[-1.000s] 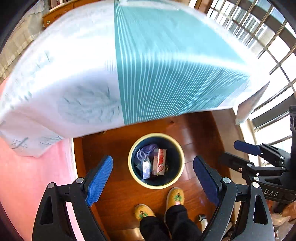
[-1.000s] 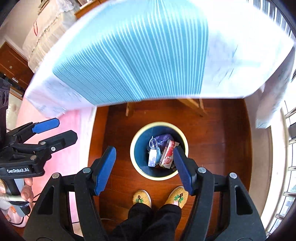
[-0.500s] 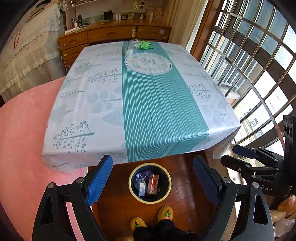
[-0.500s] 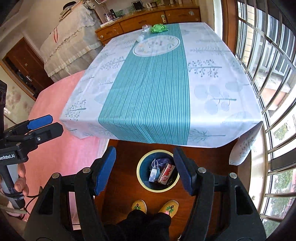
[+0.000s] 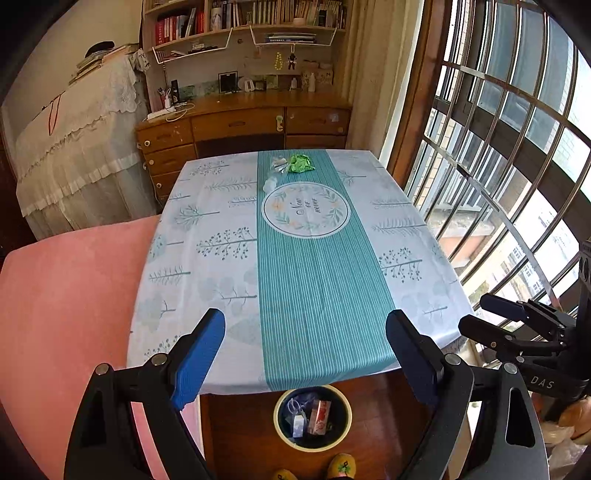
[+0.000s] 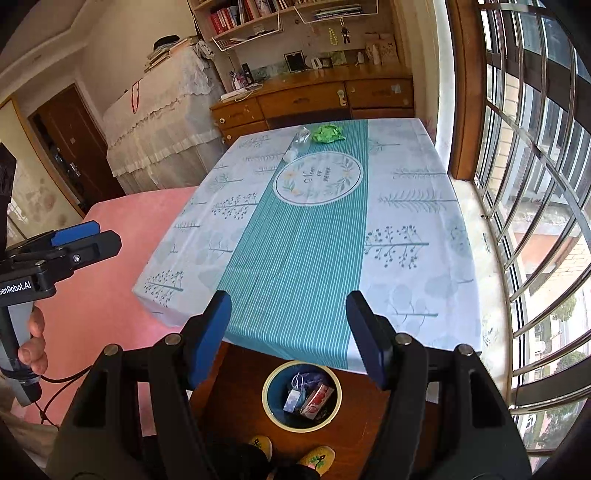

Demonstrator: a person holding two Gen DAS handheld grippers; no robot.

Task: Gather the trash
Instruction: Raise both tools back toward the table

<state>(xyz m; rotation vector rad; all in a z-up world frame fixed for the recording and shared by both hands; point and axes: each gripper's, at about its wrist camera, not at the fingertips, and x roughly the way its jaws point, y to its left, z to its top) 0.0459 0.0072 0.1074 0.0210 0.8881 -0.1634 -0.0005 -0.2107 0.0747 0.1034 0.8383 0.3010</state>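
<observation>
The table (image 5: pixel 295 258) is filling the middle of both views, its cloth bare except at 12 o'clock, where a green wrapper (image 5: pixel 301 163) and clear plastic scraps (image 5: pixel 277 166) are lying. A bin (image 6: pixel 302 395) holding trash is sitting at 6 o'clock. The left hand-held gripper (image 5: pixel 304 354) and right hand-held gripper (image 6: pixel 290 332) are gaping empty

Bright daylight from the window (image 5: pixel 509 155); sharp focus; fisheye bending, dark corners.

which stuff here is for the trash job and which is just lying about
Job:
green wrapper
clear wrapper
white scrap
bin

Lying about:
books
photo frame
power strip
tablecloth
</observation>
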